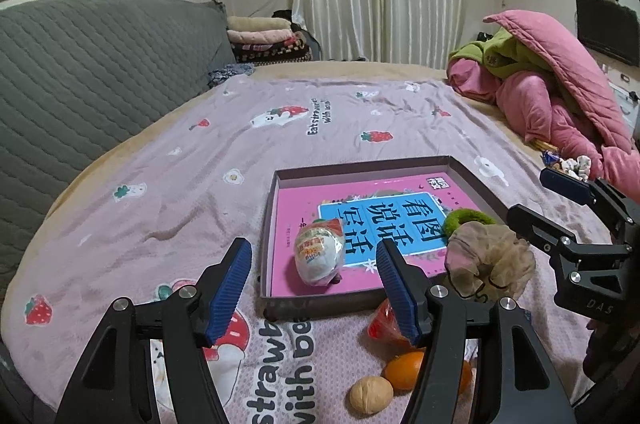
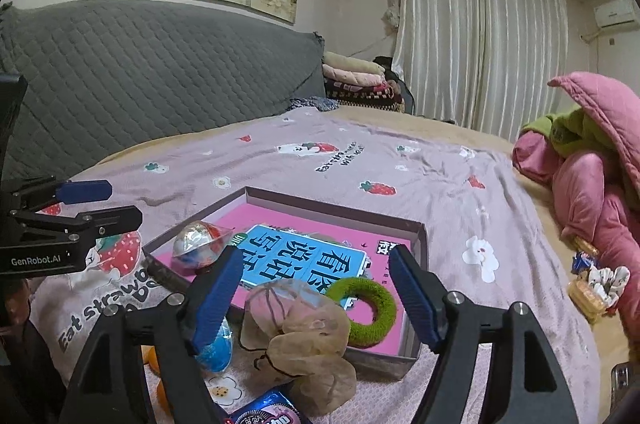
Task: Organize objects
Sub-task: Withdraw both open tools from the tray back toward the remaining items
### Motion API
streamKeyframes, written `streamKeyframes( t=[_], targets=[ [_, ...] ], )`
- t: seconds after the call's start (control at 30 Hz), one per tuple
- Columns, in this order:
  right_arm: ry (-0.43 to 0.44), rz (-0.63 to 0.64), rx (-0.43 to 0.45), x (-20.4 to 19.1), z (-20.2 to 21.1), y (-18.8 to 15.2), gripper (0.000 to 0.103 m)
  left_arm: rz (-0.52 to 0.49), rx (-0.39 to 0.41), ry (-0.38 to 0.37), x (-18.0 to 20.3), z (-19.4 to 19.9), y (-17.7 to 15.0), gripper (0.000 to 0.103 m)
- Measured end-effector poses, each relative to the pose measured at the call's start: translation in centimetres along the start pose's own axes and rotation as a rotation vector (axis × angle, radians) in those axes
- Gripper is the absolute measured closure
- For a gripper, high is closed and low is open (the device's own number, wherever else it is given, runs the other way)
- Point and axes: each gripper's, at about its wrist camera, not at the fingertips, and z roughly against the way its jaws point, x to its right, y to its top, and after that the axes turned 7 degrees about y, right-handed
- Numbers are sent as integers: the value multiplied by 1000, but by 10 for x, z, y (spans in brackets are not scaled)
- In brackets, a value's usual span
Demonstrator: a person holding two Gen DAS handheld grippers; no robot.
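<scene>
A shallow box [image 1: 360, 164] lies on the pink strawberry bedspread with a pink book [image 1: 296, 199] inside. A wrapped egg toy [image 1: 320, 256] rests on the book's near left part. My left gripper [image 1: 316, 288] stands open just before the box's near wall, holding nothing. In the right wrist view a green scrunchie [image 2: 366, 308] lies in the box's [image 2: 332, 208] near right corner, and a beige scrunchie [image 2: 308, 336] drapes over the near wall. My right gripper [image 2: 316, 298] stands open above both scrunchies, its pads touching neither.
A walnut [image 1: 370, 400], an orange [image 1: 404, 370] and a red packet [image 1: 382, 324] lie before the box. A blue egg [image 2: 218, 344] and a cookie packet [image 2: 268, 412] sit nearby. A pink quilt pile [image 2: 592, 183] and snacks [image 2: 592, 288] are at right.
</scene>
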Motion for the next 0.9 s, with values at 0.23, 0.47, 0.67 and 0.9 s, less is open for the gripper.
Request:
streamKeyframes(
  t=[0.23, 0.47, 0.67, 0.9],
  targets=[
    [5, -10, 1, 0, 6, -2, 27, -14, 4, -7, 4, 6, -6, 36],
    [-5, -41, -2, 5, 10, -6, 27, -25, 9, -15, 7, 13, -10, 36],
    [-13, -63, -6, 7, 14, -11, 27, -28, 3, -20, 8, 17, -15, 33],
    [-20, -73, -2, 5, 19, -15, 27, -31, -7, -30, 9, 22, -23, 32]
  ],
)
